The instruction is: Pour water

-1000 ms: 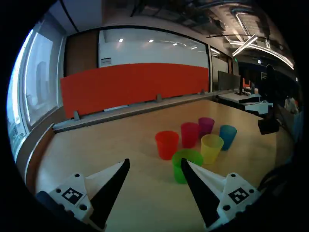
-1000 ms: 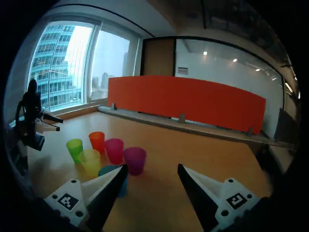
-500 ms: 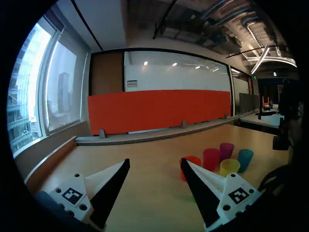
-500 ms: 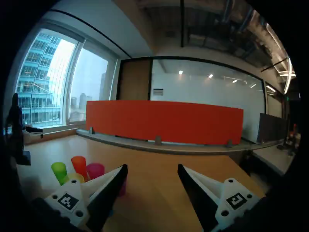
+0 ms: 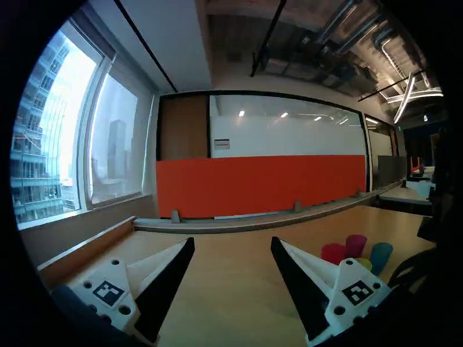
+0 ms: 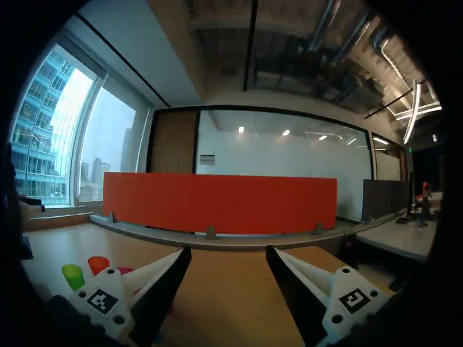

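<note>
Several coloured plastic cups stand close together on the wooden table point(image 5: 243, 289). In the left gripper view a red cup point(image 5: 333, 253), a pink cup point(image 5: 356, 243), a teal cup point(image 5: 381, 256) and the top of a yellow cup point(image 5: 365, 263) show low on the right, partly behind the right finger. My left gripper point(image 5: 231, 240) is open and holds nothing, with the cups off to its right. In the right gripper view a green cup point(image 6: 73, 276) and an orange-red cup point(image 6: 98, 264) peek out beside the left finger. My right gripper point(image 6: 227, 249) is open and holds nothing.
An orange divider panel point(image 5: 260, 184) runs along the table's far edge on a grey rail point(image 6: 220, 240). Tall windows point(image 5: 52, 150) line the left side. More desks point(image 6: 399, 237) stand to the right, and a dark shape point(image 5: 433, 228) sits at the right edge.
Both views have swung upward toward the wall and ceiling. The cups have slid down to the lower edge and are now partly hidden behind the fingers. Both grippers stay open.
</note>
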